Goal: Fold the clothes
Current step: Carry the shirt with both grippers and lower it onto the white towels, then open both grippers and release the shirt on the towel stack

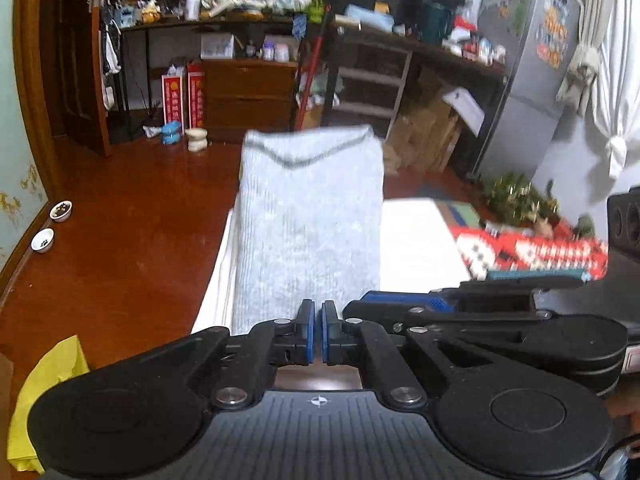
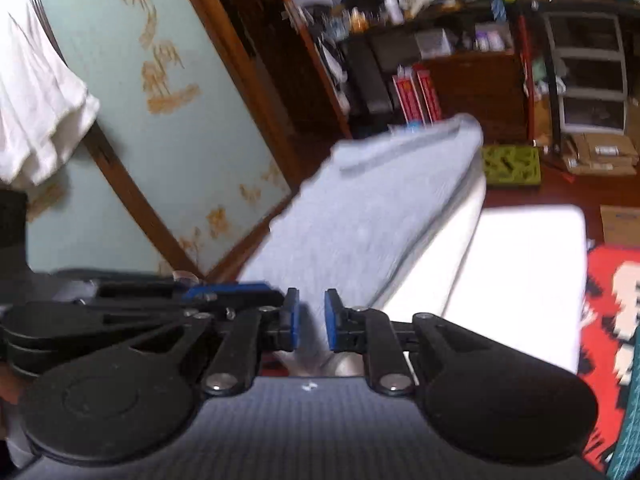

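A grey knitted garment (image 1: 308, 220) with a darker neckline band runs forward from both grippers, its far end raised above the white padded surface (image 1: 416, 240). My left gripper (image 1: 318, 332) has its blue pads almost touching, pinching the garment's near edge. Just to its right, my right gripper (image 1: 420, 304) is side-on. In the right wrist view the garment (image 2: 372, 208) slants away to the upper right over the white surface (image 2: 528, 272). There my right gripper (image 2: 312, 324) is shut on a bunched fold of the cloth. The left gripper (image 2: 232, 290) lies close on its left.
A red patterned cloth (image 1: 532, 252) lies right of the white surface. On the red-brown floor at left are a yellow bag (image 1: 48, 380) and pet bowls (image 1: 61, 211). Cluttered shelves and a fridge (image 1: 528, 60) line the back. A green tray (image 2: 510, 166) and cardboard box (image 2: 620, 224) sit beyond.
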### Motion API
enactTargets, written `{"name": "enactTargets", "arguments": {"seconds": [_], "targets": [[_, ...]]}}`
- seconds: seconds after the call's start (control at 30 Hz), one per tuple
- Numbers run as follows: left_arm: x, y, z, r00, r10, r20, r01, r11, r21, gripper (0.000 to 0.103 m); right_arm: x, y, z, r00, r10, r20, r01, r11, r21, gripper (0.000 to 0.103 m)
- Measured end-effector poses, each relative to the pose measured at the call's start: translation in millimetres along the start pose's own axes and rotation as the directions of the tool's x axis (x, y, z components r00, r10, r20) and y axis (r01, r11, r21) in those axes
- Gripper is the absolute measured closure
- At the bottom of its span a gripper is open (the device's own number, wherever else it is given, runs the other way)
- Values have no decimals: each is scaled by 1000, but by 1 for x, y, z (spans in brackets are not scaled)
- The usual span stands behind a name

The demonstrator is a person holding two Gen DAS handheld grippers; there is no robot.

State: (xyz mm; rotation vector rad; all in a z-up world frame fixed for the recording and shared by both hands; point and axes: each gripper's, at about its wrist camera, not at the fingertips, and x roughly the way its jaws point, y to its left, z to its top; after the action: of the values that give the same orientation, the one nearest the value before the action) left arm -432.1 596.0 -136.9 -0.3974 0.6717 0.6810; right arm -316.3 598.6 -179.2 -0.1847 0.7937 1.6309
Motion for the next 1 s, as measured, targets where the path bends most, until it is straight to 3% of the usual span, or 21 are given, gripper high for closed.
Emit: {"name": "enactTargets", "arguments": {"seconds": [0.17,0.4,0.43,0.53,0.6,0.63,0.67,0.7,0.8,1.0], "targets": [[-9,0,-10,999,12,-30,-11,999,45,99,-8,-9,-12,1000,-10,-24,10,1000,2,87],[-39,-8,-30,999,35,-35,-35,999,-18,95,-60,-13,-20,999,-49,-12,49,999,1,87],[-44,-12,-33,999,39,-33,-40,999,-30,90,-70,-12,-22,998,-65,-12,65,998,-4,87],[-63,-27,-43,998,62,-10,-62,995,-73,59,-101,-8,-26,993,-116,-8,115,993,-20,69],[-74,-39,-54,997,78,8,-77,993,-93,51,-120,-7,-28,989,-151,-1,151,988,-30,57],[-80,-44,-59,996,84,14,-82,990,-110,41,-129,-7,-31,986,-164,-1,164,986,-31,52],[-84,-50,-63,996,92,21,-89,988,-130,28,-140,-7,-34,984,-175,1,175,984,-31,39],[-89,-56,-68,995,94,28,-89,985,-144,25,-149,-7,-37,983,-182,2,182,983,-35,23],[-96,-74,-81,994,106,29,-100,981,-169,20,-180,-7,-50,981,-194,21,195,979,-51,1],[-98,-106,-101,996,84,-43,-91,979,-184,17,-224,-12,-77,969,-249,-7,249,968,-22,0]]}}
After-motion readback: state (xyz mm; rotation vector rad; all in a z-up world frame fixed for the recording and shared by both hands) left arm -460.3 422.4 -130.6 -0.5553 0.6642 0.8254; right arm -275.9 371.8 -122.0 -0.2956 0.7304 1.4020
